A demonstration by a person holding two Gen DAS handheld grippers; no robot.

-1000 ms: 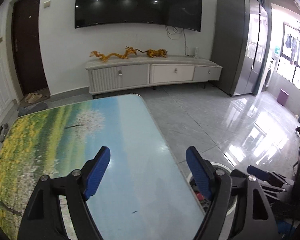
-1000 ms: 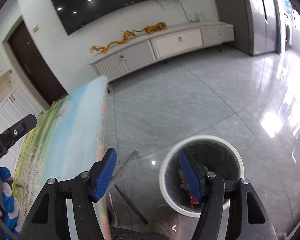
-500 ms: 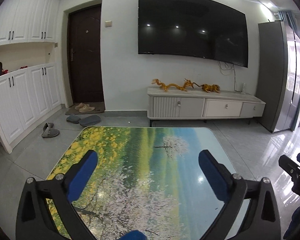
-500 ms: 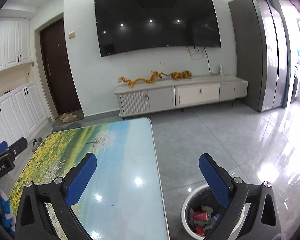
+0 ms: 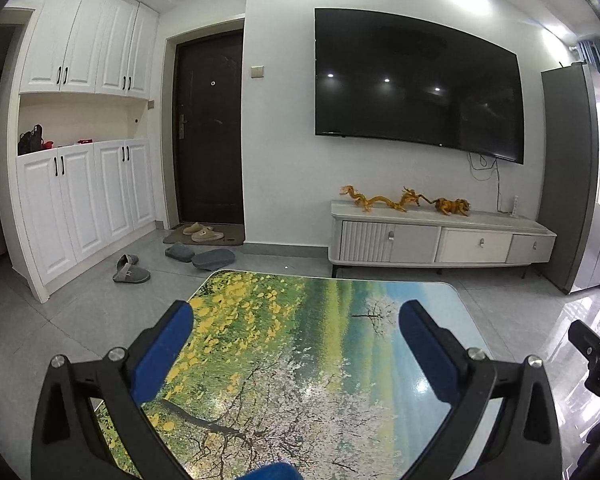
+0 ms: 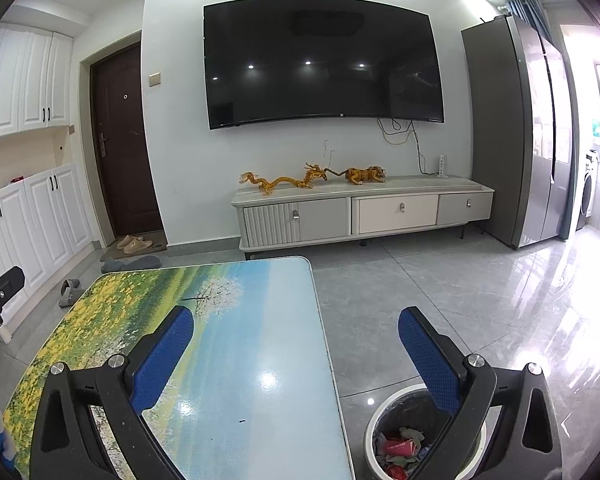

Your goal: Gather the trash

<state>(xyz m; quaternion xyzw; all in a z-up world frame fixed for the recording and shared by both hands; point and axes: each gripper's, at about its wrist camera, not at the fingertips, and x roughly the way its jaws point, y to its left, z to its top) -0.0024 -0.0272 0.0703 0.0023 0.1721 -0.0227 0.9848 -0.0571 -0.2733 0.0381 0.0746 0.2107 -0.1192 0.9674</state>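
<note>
— Where do we stand with the tongs? The left gripper (image 5: pixel 294 334) hangs over the table (image 5: pixel 320 364) with its blue pads (image 5: pixel 162 354) spread wide and nothing between them; the printed meadow shows through the gap.

— Agreed; and our right gripper (image 6: pixel 296 338) is the same, fingers far apart and empty, one blue pad (image 6: pixel 164 356) over the tabletop (image 6: pixel 236 360) and the other (image 6: pixel 428 360) out past its right edge, above the bin.

— And the trash? We see it in the trash bin (image 6: pixel 370 430) on the grey floor tiles (image 6: pixel 440 300) just beside the table's right edge; crumpled wrappers (image 6: pixel 400 446), red and pale, lie at the bottom.

— How full is it? We cannot tell well; the right finger covers part of the opening.

— Anything on the table itself? One small dark speck (image 6: pixel 242 421) near the right side; it is too small for us to say what it is.

— Beyond that we face the wall-mounted television (image 5: pixel 416 84), the low white cabinet (image 5: pixel 440 238) with golden dragon figures (image 5: pixel 380 200) on top, the dark door (image 5: pixel 208 128), and grey slippers (image 5: pixel 131 270) on the floor near it.
</note>
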